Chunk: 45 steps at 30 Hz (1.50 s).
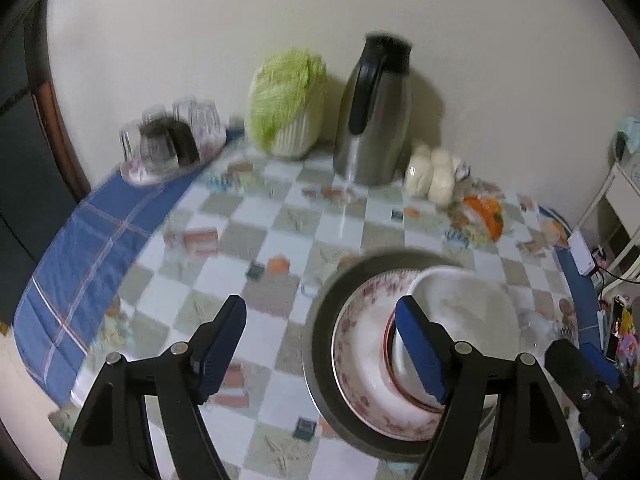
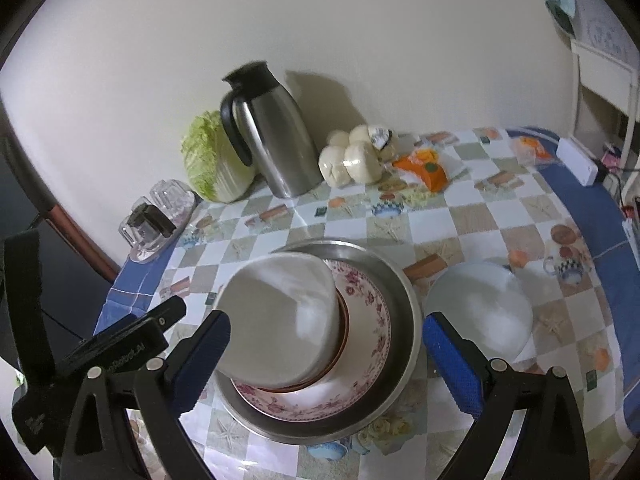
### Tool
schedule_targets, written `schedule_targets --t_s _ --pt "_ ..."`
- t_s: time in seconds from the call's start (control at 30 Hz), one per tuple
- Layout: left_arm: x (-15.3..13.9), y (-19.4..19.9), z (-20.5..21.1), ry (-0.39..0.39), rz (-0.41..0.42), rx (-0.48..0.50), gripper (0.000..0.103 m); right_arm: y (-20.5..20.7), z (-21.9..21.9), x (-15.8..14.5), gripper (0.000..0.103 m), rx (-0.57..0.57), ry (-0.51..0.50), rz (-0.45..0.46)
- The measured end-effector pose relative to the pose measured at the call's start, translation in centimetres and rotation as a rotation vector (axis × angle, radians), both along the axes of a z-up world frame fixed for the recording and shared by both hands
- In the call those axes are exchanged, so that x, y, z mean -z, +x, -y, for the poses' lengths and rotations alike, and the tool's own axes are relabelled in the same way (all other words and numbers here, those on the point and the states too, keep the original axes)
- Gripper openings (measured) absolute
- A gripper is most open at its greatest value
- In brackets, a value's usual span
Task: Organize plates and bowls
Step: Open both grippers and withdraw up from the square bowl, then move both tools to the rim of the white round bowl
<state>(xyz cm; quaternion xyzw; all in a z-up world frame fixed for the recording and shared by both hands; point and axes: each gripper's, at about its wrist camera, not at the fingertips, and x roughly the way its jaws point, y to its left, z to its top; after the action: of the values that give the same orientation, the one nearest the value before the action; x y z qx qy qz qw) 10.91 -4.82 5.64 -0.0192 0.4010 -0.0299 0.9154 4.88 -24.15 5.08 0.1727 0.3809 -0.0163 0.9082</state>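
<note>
A steel pan [image 2: 404, 292] sits on the checked tablecloth and holds a pink floral plate [image 2: 372, 320], a red-rimmed dish [image 2: 343, 332] and a white bowl [image 2: 280, 316] stacked on top. The same stack shows in the left wrist view: pan [image 1: 320, 344], floral plate [image 1: 360, 344], white bowl [image 1: 468, 312]. A second white bowl [image 2: 480, 312] lies upside down on the table right of the pan. My left gripper [image 1: 320, 344] is open, its right finger [image 1: 420, 352] by the white bowl's rim. My right gripper [image 2: 326, 354] is open, spread over the stack, holding nothing.
Against the wall stand a cabbage [image 1: 286, 104], a steel thermos jug [image 1: 376, 112], a bag of buns [image 2: 352, 160] and an orange packet [image 2: 430, 170]. A tray of upturned glasses [image 1: 168, 140] sits at the back left. A white power strip [image 2: 576, 160] lies at the right edge.
</note>
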Motion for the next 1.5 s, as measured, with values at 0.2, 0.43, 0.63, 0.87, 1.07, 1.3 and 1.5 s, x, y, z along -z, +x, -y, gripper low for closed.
schedule_targets --t_s 0.2,0.43,0.63,0.87,1.07,1.3,1.5 --pt "-0.9 -1.4 1.1 -0.01 0.116 0.078 0.078 -1.7 0.7 -1.2 0.099 0.007 0.031 0.116" --pt "-0.5 -1.8 3.4 0.037 0.096 0.109 0.078 -2.2 1.6 -0.5 0.099 -0.025 0.062 0.113" --pt "-1.6 -3.0 4.6 0.094 0.184 0.078 0.078 -2.7 3.5 0.3 0.099 -0.038 0.119 0.101" --pt "-1.4 -2.8 5.8 0.142 0.153 0.015 0.078 -4.0 6.5 0.5 0.099 -0.026 0.145 0.127" --pt "-1.4 -3.6 7.7 0.122 0.177 0.066 0.078 -4.9 9.9 1.3 0.099 0.021 0.188 0.121" --pt "-1.2 -4.2 9.9 0.047 0.17 0.166 0.078 -6.3 13.0 1.2 0.099 0.103 0.109 0.135" --pt "-0.5 -4.6 12.4 0.001 0.137 0.228 0.078 -6.3 14.6 2.1 0.099 0.121 0.145 0.103"
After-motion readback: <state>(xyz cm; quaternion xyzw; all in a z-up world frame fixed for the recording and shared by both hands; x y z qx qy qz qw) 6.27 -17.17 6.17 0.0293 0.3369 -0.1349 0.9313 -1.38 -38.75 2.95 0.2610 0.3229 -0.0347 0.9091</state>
